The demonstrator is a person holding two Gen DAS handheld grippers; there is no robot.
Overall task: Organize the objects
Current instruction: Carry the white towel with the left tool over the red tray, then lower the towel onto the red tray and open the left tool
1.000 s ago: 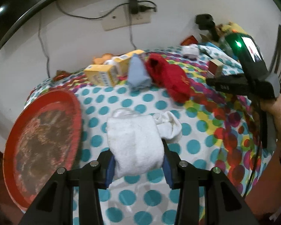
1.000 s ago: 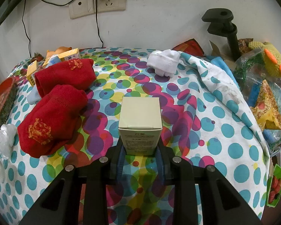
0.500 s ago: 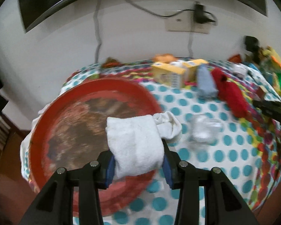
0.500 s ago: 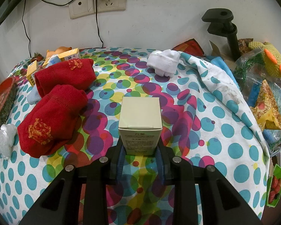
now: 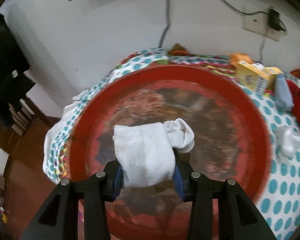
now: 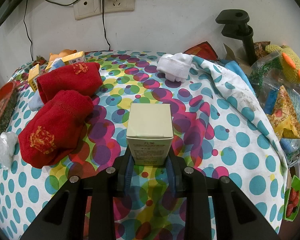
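Left gripper (image 5: 148, 177): fingers partly open, clamped on a rolled white sock (image 5: 144, 152), blue pads pressing both sides. The sock hangs over the middle of the round red tray (image 5: 258, 128); can't tell if it touches the tray floor. The tray sits at the left end of the counter (image 5: 286, 182), on the polka-dot cloth (image 6: 250, 140). Just right of the tray's rim: a crumpled clear plastic bag (image 5: 288, 142).

Right gripper (image 6: 150, 172): fingers closed tight on the lower end of a small cream box (image 6: 150, 128), which stands upright between them, above the multicolour middle of the cloth.

Other items on the counter, right wrist view:
- 2 red socks (image 6: 56, 132) left of the box, one partly over the other, touching.
- A light blue cloth (image 6: 35, 102) tucked under the rear red sock.
- Yellow boxes (image 6: 75, 59) behind the red socks, near the wall, with an orange toy (image 6: 62, 53) beside them.
- A 2nd white sock (image 6: 175, 66), balled, far side of the counter, well apart from the cream box.
- Right edge: plastic bags with snack packets (image 6: 286, 116) and a knitted yellow toy (image 6: 286, 62).
- A black clamp stand (image 6: 240, 28) at the back right.

Wall socket (image 6: 104, 2) with a charger plugged in above the counter.
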